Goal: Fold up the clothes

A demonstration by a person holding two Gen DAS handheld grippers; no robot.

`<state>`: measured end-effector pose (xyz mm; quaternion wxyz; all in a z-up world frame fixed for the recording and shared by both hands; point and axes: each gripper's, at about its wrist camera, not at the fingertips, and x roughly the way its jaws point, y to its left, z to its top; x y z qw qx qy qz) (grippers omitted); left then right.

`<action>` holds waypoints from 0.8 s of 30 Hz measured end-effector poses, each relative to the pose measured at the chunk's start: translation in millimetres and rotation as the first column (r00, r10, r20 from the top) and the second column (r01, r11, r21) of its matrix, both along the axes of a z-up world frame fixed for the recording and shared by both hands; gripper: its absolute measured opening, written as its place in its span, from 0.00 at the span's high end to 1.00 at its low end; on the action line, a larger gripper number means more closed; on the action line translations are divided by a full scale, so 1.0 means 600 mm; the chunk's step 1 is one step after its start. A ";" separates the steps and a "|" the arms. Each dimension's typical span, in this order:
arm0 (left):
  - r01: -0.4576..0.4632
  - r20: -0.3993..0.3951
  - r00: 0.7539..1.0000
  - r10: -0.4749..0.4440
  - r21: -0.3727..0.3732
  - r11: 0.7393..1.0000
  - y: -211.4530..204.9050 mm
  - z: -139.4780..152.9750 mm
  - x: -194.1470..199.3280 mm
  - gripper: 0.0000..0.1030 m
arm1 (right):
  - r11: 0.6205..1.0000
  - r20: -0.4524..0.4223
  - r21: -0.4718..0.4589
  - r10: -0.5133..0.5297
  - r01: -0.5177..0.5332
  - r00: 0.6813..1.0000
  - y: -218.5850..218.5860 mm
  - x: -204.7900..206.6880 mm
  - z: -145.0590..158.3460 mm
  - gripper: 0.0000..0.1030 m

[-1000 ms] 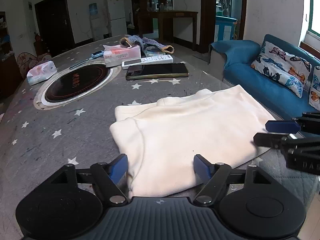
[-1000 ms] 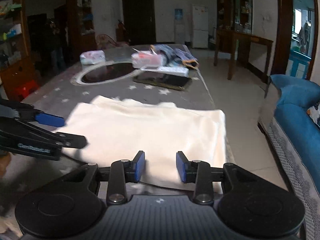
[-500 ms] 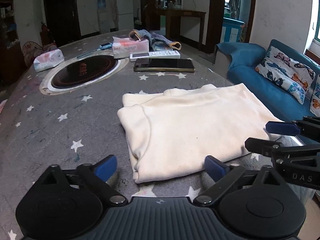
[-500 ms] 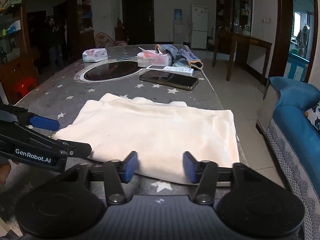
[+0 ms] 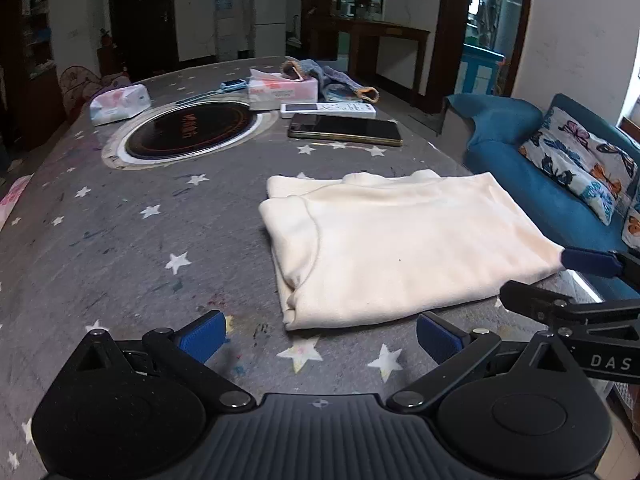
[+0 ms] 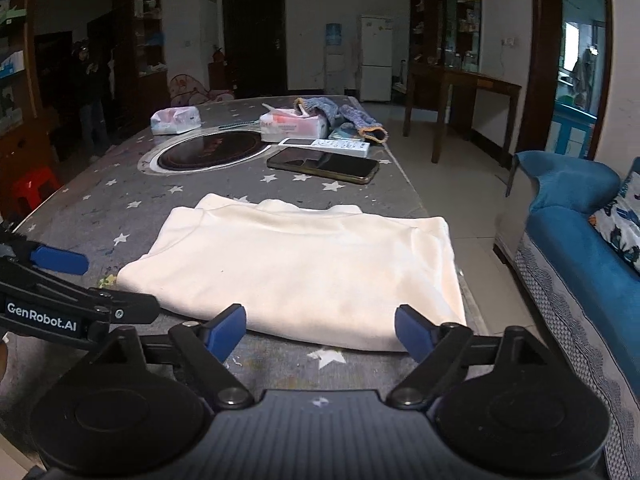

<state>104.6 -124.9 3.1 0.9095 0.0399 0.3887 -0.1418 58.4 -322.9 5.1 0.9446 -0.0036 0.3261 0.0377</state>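
**Both claws off the cloth: judging the fold and placing the next pinch**

The cream garment (image 5: 400, 240) lies folded flat on the star-patterned bench (image 5: 120, 240), close to the bench's near edge and running out to the edge that faces the blue sofa (image 6: 580, 232). The left claw (image 5: 320, 336) hangs just short of the garment's near hem, spread wide and holding nothing. The right claw (image 6: 320, 330) sits the same way at the hem nearer the sofa-side corner, also spread wide and empty. Each claw shows in the other's camera, beside the cloth and not gripping it.

The garment looks like a tidy rectangle, with a rounded fold at its left end and a layered collar line along its far edge. My reading is that one fold is finished, and the step in hand is either a last halving or leaving it be.

If another fold is wanted:
- Come in low along the bench, so the lower finger slides under all the layers, not just the top one.
- Take the two near corners evenly and close both claws together.
- Lift only enough to clear, carry across, and lay the edges flush.

The sofa-side end lies at the bench edge, so a careless tug may drag it over. The phone (image 5: 344, 130), remote (image 5: 328, 109) and tissue box (image 5: 282, 92) sit well apart toward the far end.
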 end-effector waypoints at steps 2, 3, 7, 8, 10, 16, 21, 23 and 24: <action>-0.006 0.004 1.000 0.006 0.001 1.000 0.003 0.003 -0.005 0.00 | 1.000 0.005 0.007 -0.013 0.013 1.000 0.000 -0.006 0.002 0.12; -0.009 0.006 1.000 0.009 0.002 1.000 0.004 0.004 -0.009 0.00 | 1.000 0.006 0.009 -0.017 0.017 1.000 0.000 -0.009 0.002 0.11; -0.010 0.008 1.000 0.010 -0.004 1.000 0.009 0.011 -0.021 0.00 | 0.999 0.005 0.012 -0.031 0.031 0.999 0.002 -0.019 0.002 0.08; -0.014 0.012 1.000 0.014 -0.001 1.000 0.010 0.012 -0.024 0.00 | 0.999 0.004 0.013 -0.035 0.035 0.999 0.003 -0.021 0.001 0.07; -0.021 0.017 1.000 0.021 0.008 1.000 0.011 0.013 -0.029 0.00 | 0.999 -0.001 0.015 -0.039 0.039 0.999 0.004 -0.025 -0.001 0.07; -0.034 0.024 0.999 0.034 0.023 0.999 0.014 0.016 -0.041 0.00 | 0.999 0.002 -0.001 -0.053 0.053 0.999 0.011 -0.036 -0.002 0.04; -0.043 0.038 0.998 0.041 0.047 0.998 0.015 0.018 -0.056 0.00 | 0.998 0.005 0.001 -0.065 0.065 0.998 0.017 -0.045 0.000 0.03; -0.042 0.048 0.998 0.039 0.059 0.997 0.014 0.020 -0.063 0.00 | 0.998 0.004 0.005 -0.065 0.065 0.998 0.021 -0.049 0.000 0.02; -0.043 0.051 0.998 0.040 0.061 0.997 0.014 0.021 -0.065 0.00 | 0.998 0.002 0.006 -0.064 0.064 0.998 0.023 -0.052 -0.001 0.02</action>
